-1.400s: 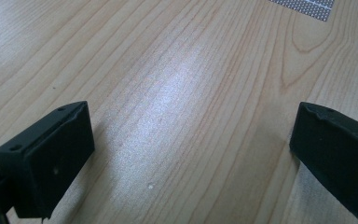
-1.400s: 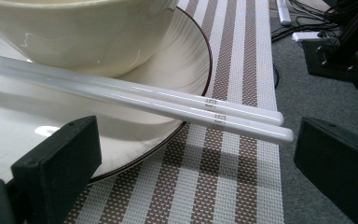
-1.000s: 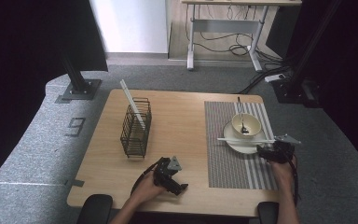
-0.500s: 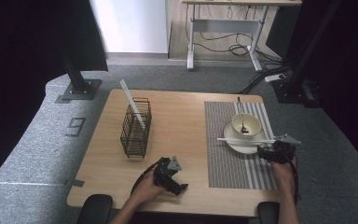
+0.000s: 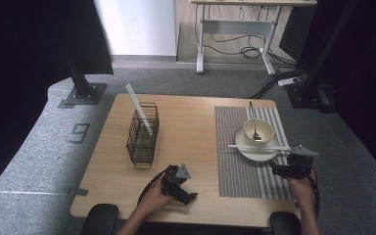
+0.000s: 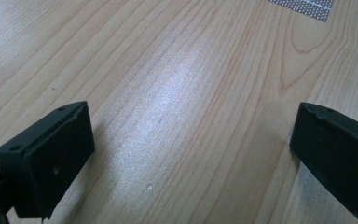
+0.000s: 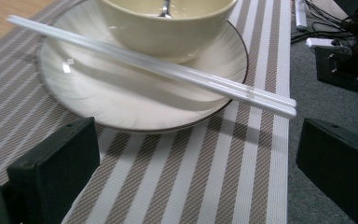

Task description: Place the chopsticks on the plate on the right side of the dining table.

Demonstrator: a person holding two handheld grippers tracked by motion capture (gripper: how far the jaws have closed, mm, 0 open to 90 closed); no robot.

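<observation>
White chopsticks [image 7: 158, 67] [image 5: 257, 147] lie across a white plate [image 7: 88, 100] [image 5: 254, 152] that carries a cream bowl [image 7: 168, 28] [image 5: 258, 130] with a spoon [image 5: 253, 120] in it. My right gripper [image 7: 196, 163] [image 5: 280, 169] hovers open just in front of the plate, over a striped placemat [image 5: 240, 166] [image 7: 177, 186], with nothing between its jaws. My left gripper [image 6: 191, 154] [image 5: 182, 192] rests open low over bare wood near the table's front edge, holding nothing.
A black wire rack [image 5: 143, 133] stands on the left half of the wooden table [image 5: 191, 122], with a single white chopstick [image 5: 138, 108] leaning in it. Grey carpet [image 7: 335, 98] lies beyond the table's right edge. A desk with cables [image 5: 245, 49] stands farther back.
</observation>
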